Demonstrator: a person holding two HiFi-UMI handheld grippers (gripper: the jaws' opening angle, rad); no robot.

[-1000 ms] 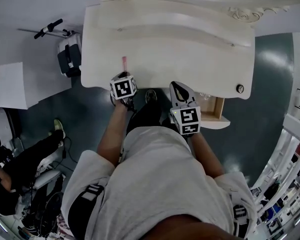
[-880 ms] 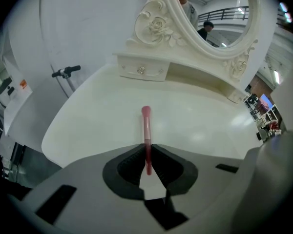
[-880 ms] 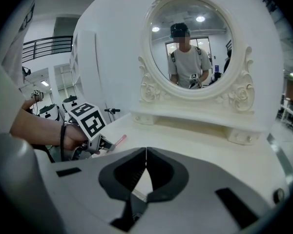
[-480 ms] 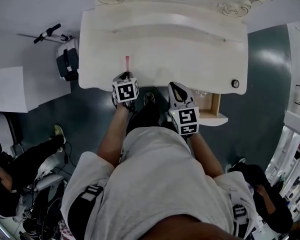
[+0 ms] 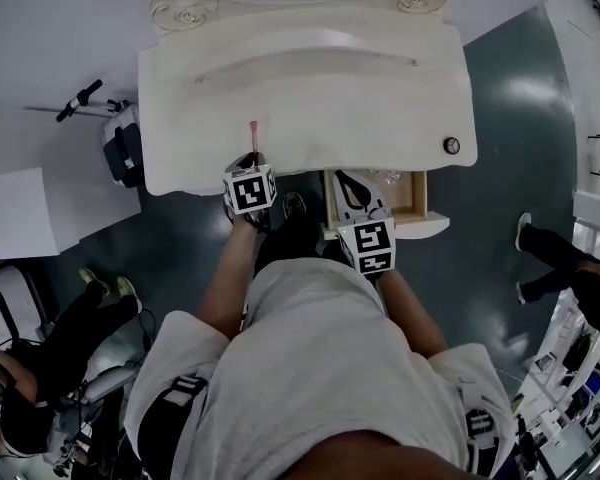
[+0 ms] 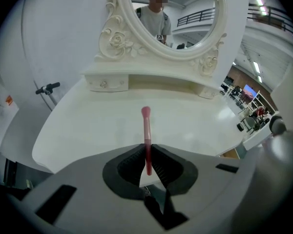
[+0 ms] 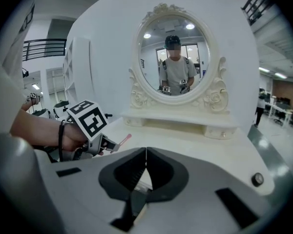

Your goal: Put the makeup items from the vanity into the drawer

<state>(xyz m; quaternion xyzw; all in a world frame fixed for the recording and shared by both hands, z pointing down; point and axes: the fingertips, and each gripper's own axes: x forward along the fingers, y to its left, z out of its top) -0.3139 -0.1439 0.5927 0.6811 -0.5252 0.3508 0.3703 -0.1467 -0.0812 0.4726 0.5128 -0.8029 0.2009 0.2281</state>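
Left gripper is clamped on a thin pink brush, which is held just over the vanity's rounded front edge. Right gripper, jaws together and empty, hangs above the open wooden drawer. The smooth white top gives open room

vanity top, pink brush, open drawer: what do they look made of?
Vanity top: likely painted wood, cream with a satin finish; it shows soft glare and no grain.
Brush: probably plastic, with a smooth pink handle; the material of the rounded tip is unclear.
Drawer: light bare wood inside, tan walls, white front.
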